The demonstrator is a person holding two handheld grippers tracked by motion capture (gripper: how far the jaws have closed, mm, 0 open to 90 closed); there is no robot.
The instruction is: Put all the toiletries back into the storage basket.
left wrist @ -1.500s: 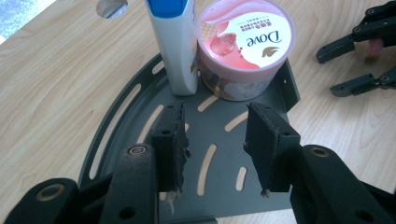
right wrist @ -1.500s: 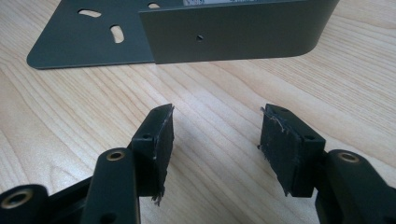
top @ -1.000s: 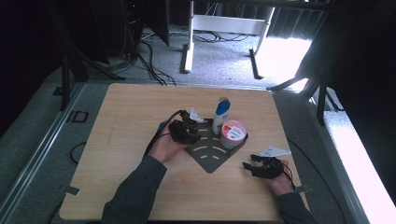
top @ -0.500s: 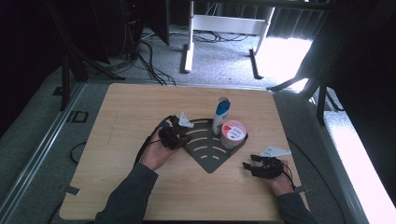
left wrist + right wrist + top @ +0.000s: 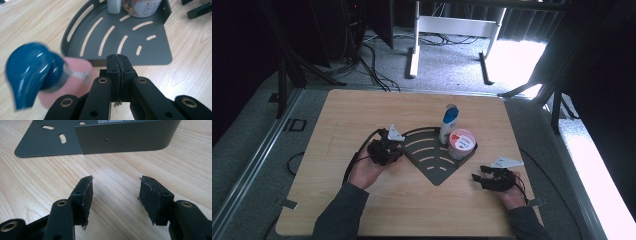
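A dark grey fan-shaped slotted tray [image 5: 432, 161] lies mid-table, holding a white bottle with a blue cap [image 5: 449, 121] and a round red-lidded tub [image 5: 461, 141] at its back corner. My left gripper [image 5: 388, 149] sits just left of the tray. In the left gripper view its pads [image 5: 117, 58] press together with nothing between them. A blurred pink bottle with a teal-blue cap [image 5: 72, 77] shows beside the left jaw, outside the grip. My right gripper [image 5: 479, 177] rests open on the wood right of the tray's tip; its jaws [image 5: 115, 192] face the tray wall [image 5: 125, 137].
The tray's raised rim [image 5: 75, 32] curves in front of the left gripper. The right gripper's black jaws [image 5: 200, 10] show at the far corner. Bare wooden table [image 5: 357, 115] lies behind and to the left. Cables [image 5: 377, 70] and stand legs are on the floor beyond the table.
My left hand has slid left, off the tray's edge onto bare wood. The right hand has stayed put.
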